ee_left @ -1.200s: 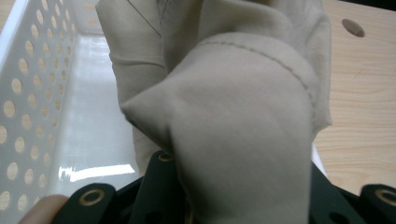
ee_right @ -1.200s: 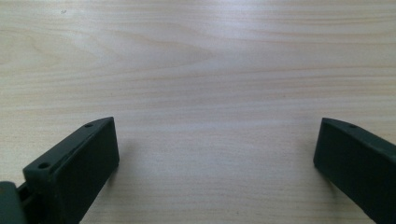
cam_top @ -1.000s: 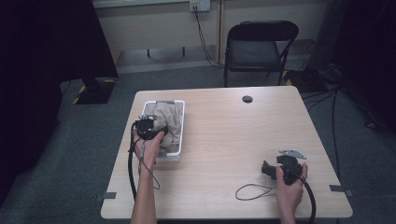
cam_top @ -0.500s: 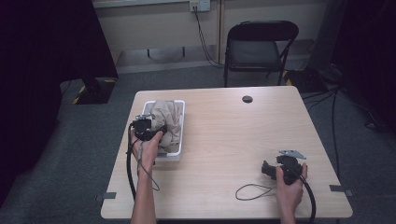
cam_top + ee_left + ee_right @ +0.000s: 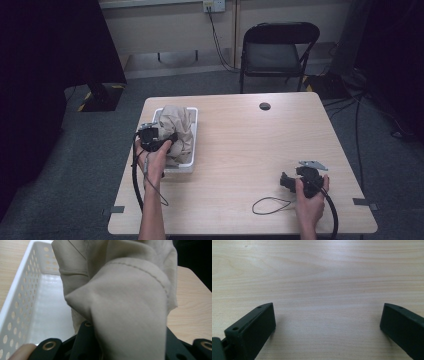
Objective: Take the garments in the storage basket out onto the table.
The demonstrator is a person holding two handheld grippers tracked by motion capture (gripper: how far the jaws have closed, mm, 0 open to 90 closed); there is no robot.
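A beige cloth (image 5: 179, 126) is bunched up in a white perforated basket (image 5: 194, 116) on the left part of the wooden table. My left gripper (image 5: 165, 142) is at the basket's near left corner, shut on a fold of the cloth. In the left gripper view the cloth (image 5: 125, 295) drapes over the jaws and hides their tips, and the basket (image 5: 22, 302) lies behind it with its floor bare on the left. My right gripper (image 5: 286, 181) rests on the table at the near right. Its jaws stand wide open (image 5: 327, 325) over bare wood.
A small round black cap (image 5: 265, 106) sits at the table's far edge. A thin cable loop (image 5: 270, 204) lies beside the right hand. A black folding chair (image 5: 277, 47) stands beyond the table. Grey tape tabs (image 5: 361, 201) mark the table's near corners.
The left gripper has edged slightly left while keeping its hold on the cloth. The right gripper has stayed still.
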